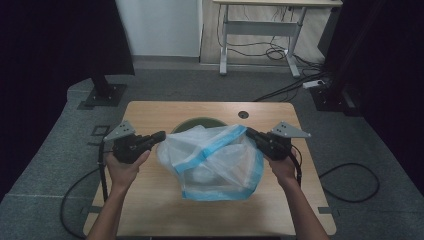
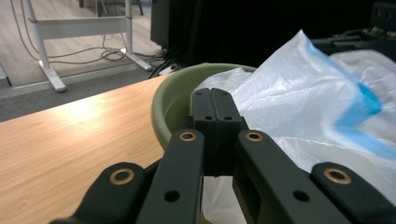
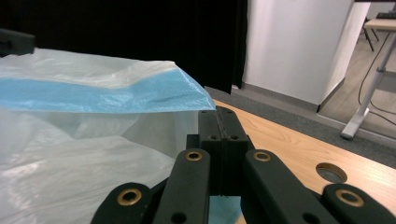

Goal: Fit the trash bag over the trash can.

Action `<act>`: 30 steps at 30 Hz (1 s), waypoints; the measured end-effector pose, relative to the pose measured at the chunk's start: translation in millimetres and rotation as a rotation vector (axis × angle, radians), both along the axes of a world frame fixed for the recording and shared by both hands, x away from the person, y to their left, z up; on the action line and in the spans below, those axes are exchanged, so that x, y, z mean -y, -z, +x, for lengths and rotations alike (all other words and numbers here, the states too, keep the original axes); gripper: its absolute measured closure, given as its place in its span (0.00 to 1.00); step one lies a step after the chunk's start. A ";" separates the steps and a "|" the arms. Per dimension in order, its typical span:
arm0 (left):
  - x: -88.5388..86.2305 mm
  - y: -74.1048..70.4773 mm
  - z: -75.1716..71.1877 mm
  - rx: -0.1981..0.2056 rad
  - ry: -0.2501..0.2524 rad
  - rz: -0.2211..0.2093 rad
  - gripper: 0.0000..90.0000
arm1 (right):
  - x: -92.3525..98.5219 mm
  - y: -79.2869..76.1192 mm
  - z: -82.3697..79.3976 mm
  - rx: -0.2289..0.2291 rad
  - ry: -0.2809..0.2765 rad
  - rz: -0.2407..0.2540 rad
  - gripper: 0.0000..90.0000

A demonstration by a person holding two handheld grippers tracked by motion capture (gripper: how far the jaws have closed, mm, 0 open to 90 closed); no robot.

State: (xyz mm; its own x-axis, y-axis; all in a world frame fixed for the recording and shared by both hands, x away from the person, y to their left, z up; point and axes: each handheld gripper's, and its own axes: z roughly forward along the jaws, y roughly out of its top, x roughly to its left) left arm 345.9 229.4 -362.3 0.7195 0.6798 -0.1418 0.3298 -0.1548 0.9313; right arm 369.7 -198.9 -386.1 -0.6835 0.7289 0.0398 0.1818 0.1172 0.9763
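The bag [image 1: 212,162] was a big, thin plastic one, see-through white with a blue band near its open edge. It lay spread over the middle of the table [image 1: 150,210], with its far part over a green bowl [image 1: 197,123].

The left gripper [image 1: 161,135] was clamped on the bag's left edge, and the right gripper [image 1: 248,132] was clamped on the blue band at the right. Both pairs of jaws were squeezed tight together with thin plastic pinched between them. In the left gripper view, white film hung down under the closed left gripper [image 2: 215,95], just beside the bowl [image 2: 173,100].

The bag looked very light and floppy. It would likely sag, fold and crinkle wherever nothing held it up. The film looked slippery, so a loose pinch could let it slide out. It also looked easy to tear if pulled hard. The blue band seemed the best place to hold, since it looked thicker. Holding two spots far apart on the edge should keep the mouth open.
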 end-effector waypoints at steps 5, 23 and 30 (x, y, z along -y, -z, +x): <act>1.2 3.5 13.8 -0.009 -0.029 0.032 1.00 | -9.6 2.3 22.0 -0.023 0.028 -0.039 0.99; -5.3 31.0 57.4 -0.080 -0.117 0.073 1.00 | -21.6 29.9 67.9 -0.117 0.068 -0.060 0.99; -10.4 43.5 67.5 -0.115 -0.136 0.064 1.00 | -32.2 35.0 74.8 -0.136 0.067 -0.083 0.99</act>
